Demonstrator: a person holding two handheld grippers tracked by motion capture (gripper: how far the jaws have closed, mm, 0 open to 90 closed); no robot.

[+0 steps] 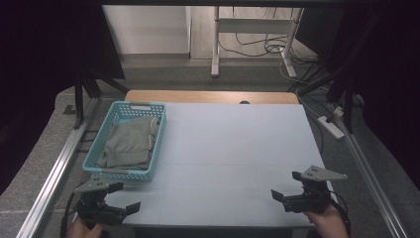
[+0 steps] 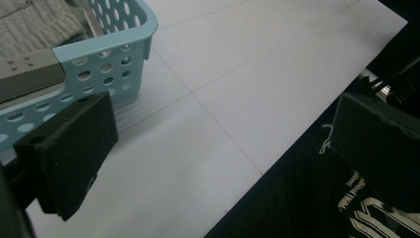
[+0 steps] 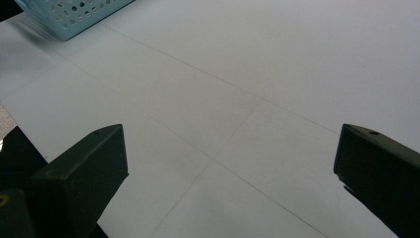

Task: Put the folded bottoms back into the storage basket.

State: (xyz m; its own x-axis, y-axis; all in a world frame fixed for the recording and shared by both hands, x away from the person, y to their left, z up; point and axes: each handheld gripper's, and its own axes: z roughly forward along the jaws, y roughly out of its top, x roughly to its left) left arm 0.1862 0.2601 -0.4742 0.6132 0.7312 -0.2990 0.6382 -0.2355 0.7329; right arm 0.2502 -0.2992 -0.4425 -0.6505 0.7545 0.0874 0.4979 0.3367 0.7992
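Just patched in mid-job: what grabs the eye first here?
The light blue basket at the table's left side, with a folded grey garment inside. Next, the left gripper and right gripper, jaws wide open and holding nothing, at the near corners.

Counter (image 1: 233, 148): pale blue-white top, faint seam lines crossing it, a strip of bare wood along the far edge. One thing sits directly on it, a light blue perforated basket (image 1: 157, 144) at the left side (folded grey cloth (image 1: 128, 144) inside). The basket's near end stops short of the front edge.
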